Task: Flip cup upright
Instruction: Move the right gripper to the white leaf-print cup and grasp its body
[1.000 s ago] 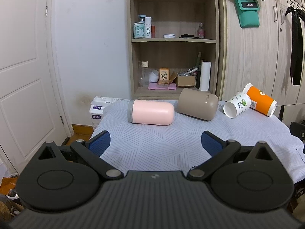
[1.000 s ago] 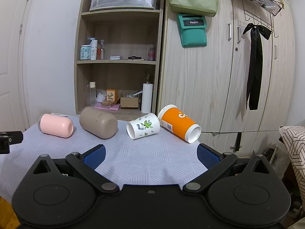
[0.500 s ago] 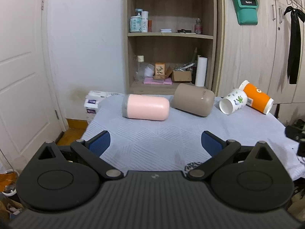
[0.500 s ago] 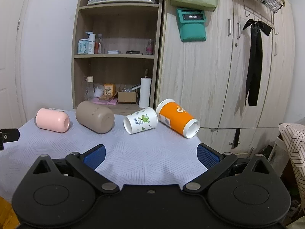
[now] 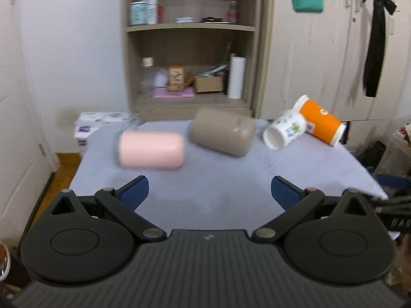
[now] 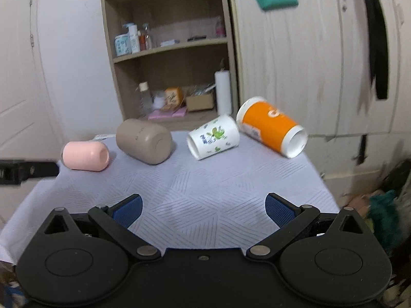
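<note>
Several cups lie on their sides on a table with a pale cloth (image 5: 218, 184): a pink cup (image 5: 151, 150), a taupe cup (image 5: 222, 131), a white floral paper cup (image 5: 285, 129) and an orange paper cup (image 5: 321, 123). They also show in the right wrist view: the pink cup (image 6: 86, 155), the taupe cup (image 6: 143, 141), the floral cup (image 6: 213, 137), the orange cup (image 6: 272, 125). My left gripper (image 5: 209, 192) is open and empty over the table's near edge. My right gripper (image 6: 204, 208) is open and empty, short of the cups.
A wooden shelf unit (image 5: 192, 46) with bottles and boxes stands behind the table. Wardrobe doors (image 6: 321, 64) are at the right, a white door (image 5: 15, 102) at the left. Stacked tissue packs (image 5: 90, 125) sit by the table's far left corner.
Both grippers have moved up and tilted down over the table, closer to the cups. The cups have not moved. Both stay open.
</note>
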Demonstrator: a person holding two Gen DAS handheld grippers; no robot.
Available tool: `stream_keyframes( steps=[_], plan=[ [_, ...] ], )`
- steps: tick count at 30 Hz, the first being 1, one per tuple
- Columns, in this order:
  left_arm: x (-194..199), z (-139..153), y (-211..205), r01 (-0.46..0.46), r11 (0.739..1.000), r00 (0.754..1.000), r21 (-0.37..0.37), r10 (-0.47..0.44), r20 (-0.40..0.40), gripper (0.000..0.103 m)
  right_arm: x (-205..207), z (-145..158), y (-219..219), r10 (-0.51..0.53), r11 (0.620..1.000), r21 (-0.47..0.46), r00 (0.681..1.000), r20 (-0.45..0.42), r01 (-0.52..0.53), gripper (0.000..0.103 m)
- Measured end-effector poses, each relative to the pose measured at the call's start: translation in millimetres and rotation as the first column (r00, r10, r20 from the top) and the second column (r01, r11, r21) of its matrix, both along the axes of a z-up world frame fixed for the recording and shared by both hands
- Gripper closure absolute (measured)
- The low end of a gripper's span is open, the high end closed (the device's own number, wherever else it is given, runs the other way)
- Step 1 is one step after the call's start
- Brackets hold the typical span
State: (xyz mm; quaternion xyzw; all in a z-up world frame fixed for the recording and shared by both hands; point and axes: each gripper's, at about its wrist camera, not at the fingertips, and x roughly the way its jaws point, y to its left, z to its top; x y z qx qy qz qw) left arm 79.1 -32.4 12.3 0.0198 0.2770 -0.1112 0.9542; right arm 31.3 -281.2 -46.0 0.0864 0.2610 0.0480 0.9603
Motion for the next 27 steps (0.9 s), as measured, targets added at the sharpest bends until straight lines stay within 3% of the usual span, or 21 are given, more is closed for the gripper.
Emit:
stream_keyframes(
  steps=[6, 13, 18, 22, 27],
  plan=[
    [37.6, 22.5, -39.5, 0.121, 0.99, 0.993, 0.077, -0.121, -0.002, 0.0, 23.7, -9.9, -17.4, 0.024, 0.995, 0.099, 0.998, -0.051, -0.019, 0.0],
    [88.6, 24.6, -100.9, 0.283, 0.945, 0.959, 0.162, -0.278, -0.052, 0.003, 62.9, -22.4, -27.4, 0.048, 0.975, 0.222, 0.995, -0.09, -0.027, 0.01],
    [130.1, 20.8, -132.8, 0.376, 0.914, 0.925, 0.154, -0.36, -0.123, 0.005, 90.3, -23.4, -31.0, 0.051, 0.966, 0.256, 0.995, -0.082, -0.029, 0.015],
    [171.3, 14.4, -153.7, 0.458, 0.876, 0.882, 0.153, -0.426, -0.201, 0.01, 116.3, -26.0, -37.1, 0.055, 0.947, 0.321, 0.994, -0.094, -0.022, 0.027],
    [214.9, -1.4, -163.0, 0.495, 0.862, 0.847, 0.109, -0.451, -0.281, 0.018, 141.1, -35.3, -43.2, 0.045, 0.91, 0.414, 0.992, -0.12, 0.009, 0.027]
  ],
)
